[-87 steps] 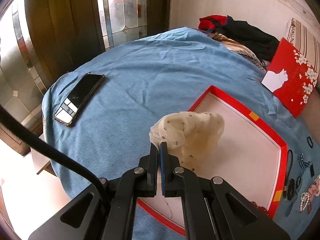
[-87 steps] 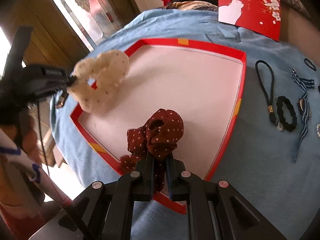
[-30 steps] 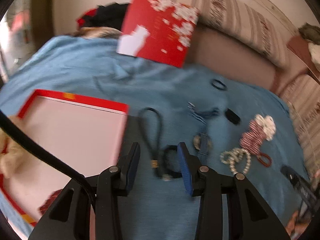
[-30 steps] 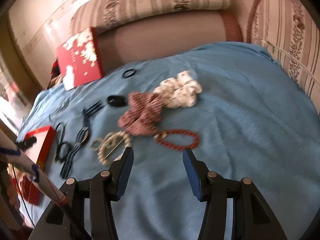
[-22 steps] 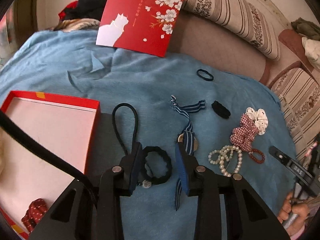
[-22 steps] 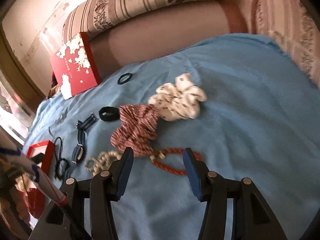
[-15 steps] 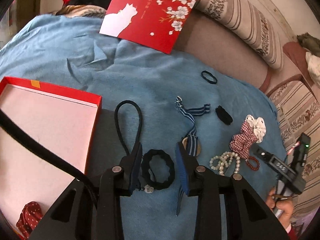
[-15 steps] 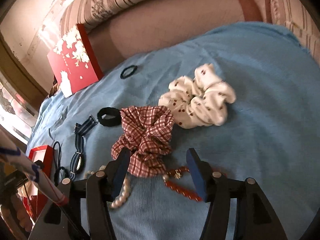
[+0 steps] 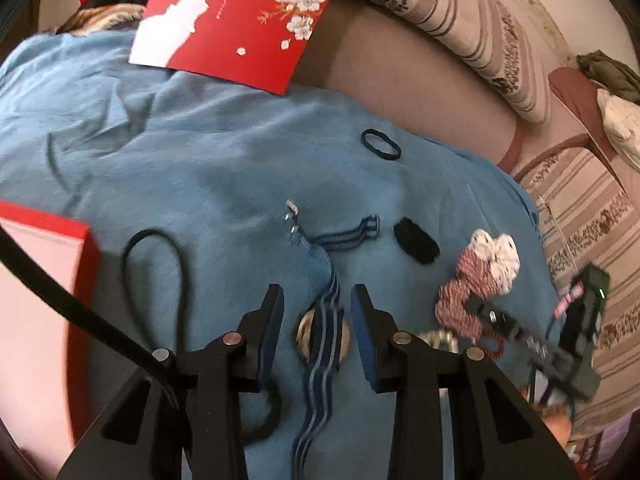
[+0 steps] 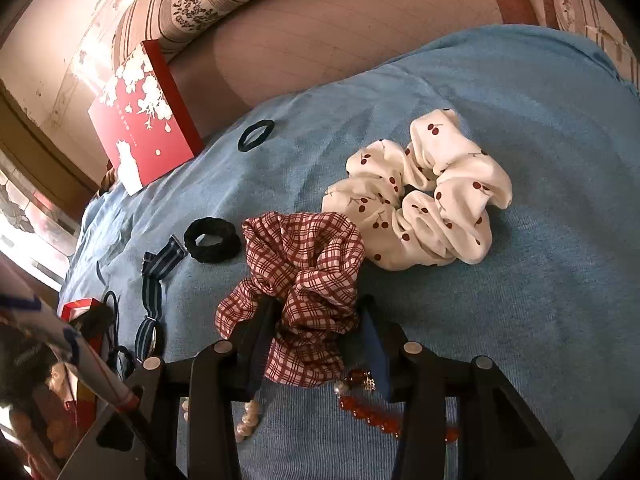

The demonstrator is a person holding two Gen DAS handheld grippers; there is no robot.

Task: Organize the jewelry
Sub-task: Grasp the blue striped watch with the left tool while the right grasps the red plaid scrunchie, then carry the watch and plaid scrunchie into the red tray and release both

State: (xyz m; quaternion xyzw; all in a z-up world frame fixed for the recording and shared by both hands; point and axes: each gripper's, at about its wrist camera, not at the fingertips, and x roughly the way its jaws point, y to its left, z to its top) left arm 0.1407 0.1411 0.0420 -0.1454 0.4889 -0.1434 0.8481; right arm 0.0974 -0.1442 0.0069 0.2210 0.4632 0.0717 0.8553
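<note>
Now L claw [image 9: 317,334] hangs apart astride blue striped band [image 9: 320,344] on blue blanket [image 9: 224,168], no contact. R claw [image 10: 316,336] has just been closing round red plaid scrunchie [image 10: 304,264]; pads maybe touching cloth, can't tell.

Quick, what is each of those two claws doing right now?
Left gripper: open, straddling the striped blue strap.
Right gripper: jaws just closing around the red plaid scrunchie; a firm grip cannot be told.

Occluded and cropped items

The left tool [image 9: 317,322] is covering part of the black hair tie [image 9: 266,414]; the frame edge is cropping the red box [image 9: 82,264].
</note>
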